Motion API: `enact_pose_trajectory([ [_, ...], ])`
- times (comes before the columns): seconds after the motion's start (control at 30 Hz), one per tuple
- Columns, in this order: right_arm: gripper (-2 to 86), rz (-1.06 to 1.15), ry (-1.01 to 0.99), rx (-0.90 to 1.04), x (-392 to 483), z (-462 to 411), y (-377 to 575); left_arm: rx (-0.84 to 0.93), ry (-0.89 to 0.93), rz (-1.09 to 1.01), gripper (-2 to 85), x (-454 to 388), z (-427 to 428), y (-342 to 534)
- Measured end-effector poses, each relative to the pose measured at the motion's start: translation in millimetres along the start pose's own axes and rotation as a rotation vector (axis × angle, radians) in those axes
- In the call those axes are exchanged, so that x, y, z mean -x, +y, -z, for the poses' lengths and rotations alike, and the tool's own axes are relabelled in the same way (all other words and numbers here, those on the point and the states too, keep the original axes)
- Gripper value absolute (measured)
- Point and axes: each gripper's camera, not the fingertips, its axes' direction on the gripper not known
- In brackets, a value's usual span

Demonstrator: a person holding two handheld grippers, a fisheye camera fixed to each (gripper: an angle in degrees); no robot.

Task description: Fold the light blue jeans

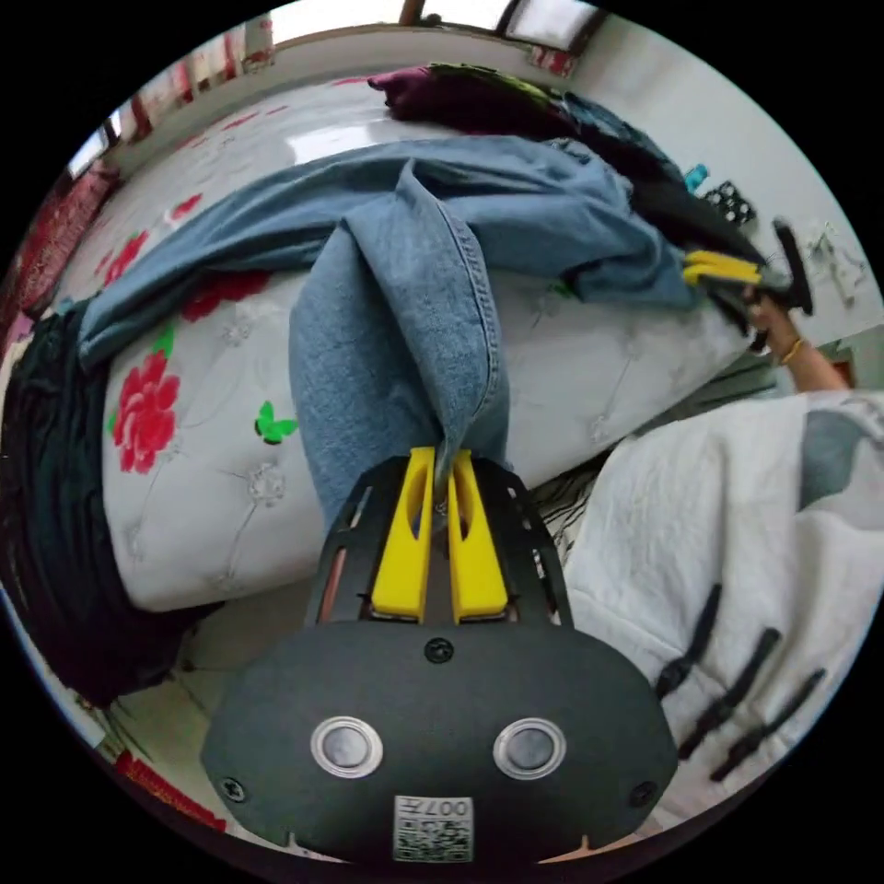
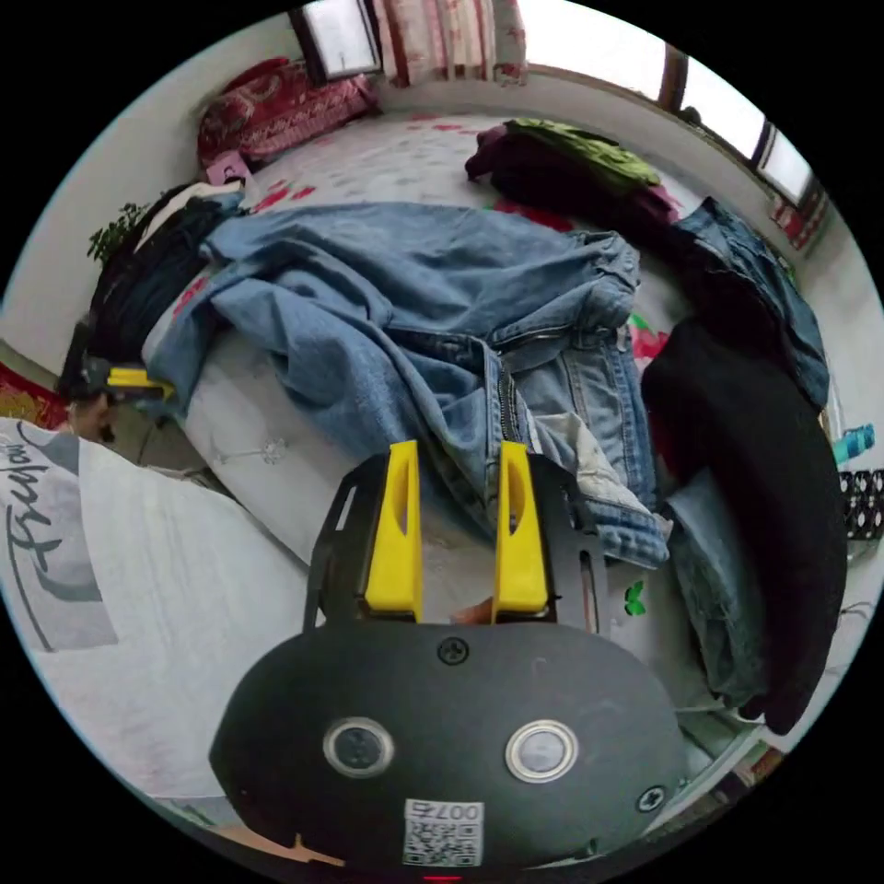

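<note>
Jeans (image 2: 433,304) spread across bed (image 1: 571,368), hem hanging over near edge clamped in left gripper (image 1: 440,460), right gripper (image 2: 458,456) released above waistband.

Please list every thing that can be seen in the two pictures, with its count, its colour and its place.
light blue jeans: one, light blue, spread over the bed, one leg end pinched in the left gripper
bed cover: one, white with red flowers, under the jeans
pile of dark clothes: one, maroon, green and black, at the far side of the bed
black garment: one, black, on the bed edge beside the jeans waist
second denim piece: one, blue, beyond the black garment
left gripper: one, yellow jaws, closed on the jeans leg
right gripper: one, yellow jaws, apart, by the jeans waist
person's top: white, beside the bed
</note>
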Motion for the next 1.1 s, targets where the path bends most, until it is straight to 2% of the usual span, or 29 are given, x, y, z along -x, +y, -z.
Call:
enact_pose_trajectory([
  [0.07, 2.6, 0.056, 0.041, 0.082, 2, -8, -4, -0.09, 0.09, 0.079, -0.2, 36, 36, 5],
  [0.13, 1.2, 0.101, 0.086, 0.073, 6, -1, 1, -0.335, 0.277, 0.229, -0.7, 101, 107, 34],
  [0.2, 0.6, 0.158, 0.104, 0.066, 10, 9, 9, -0.533, 0.385, 0.366, -0.8, 156, 162, 70],
  [0.27, 0.4, 0.216, 0.073, 0.08, 12, 19, 19, -0.707, 0.381, 0.479, -0.9, 201, 209, 110],
  [0.33, 0.6, 0.258, 0.013, 0.103, 16, 20, 25, -0.648, 0.226, 0.606, -0.9, 238, 242, 131],
  [0.43, 1.9, 0.25, -0.074, 0.133, 22, 14, 26, -0.515, 0.083, 0.677, -0.9, 259, 233, 128],
  [0.53, 4.1, 0.21, -0.134, 0.169, 17, 13, 27, -0.329, 0.087, 0.775, -0.9, 274, 186, 130],
  [0.63, 6.4, 0.057, -0.181, 0.062, -12, 34, 33, -0.244, 0.091, 0.904, -1.0, 278, 142, 152],
  [0.73, 8.7, -0.112, -0.084, -0.032, -46, 50, 39, -0.307, 0.167, 0.977, -1.0, 278, 127, 171],
  [0.8, 9.6, -0.123, 0.001, -0.016, -55, 48, 34, -0.337, 0.184, 0.986, -1.0, 278, 130, 172],
  [0.87, 10.1, -0.061, 0.101, 0.046, -55, 36, 18, -0.327, 0.159, 0.968, -1.0, 276, 135, 166],
  [1.1, 7.1, 0.143, 0.165, 0.287, -48, -16, -26, -0.289, 0.103, 0.925, -1.0, 268, 152, 140],
])
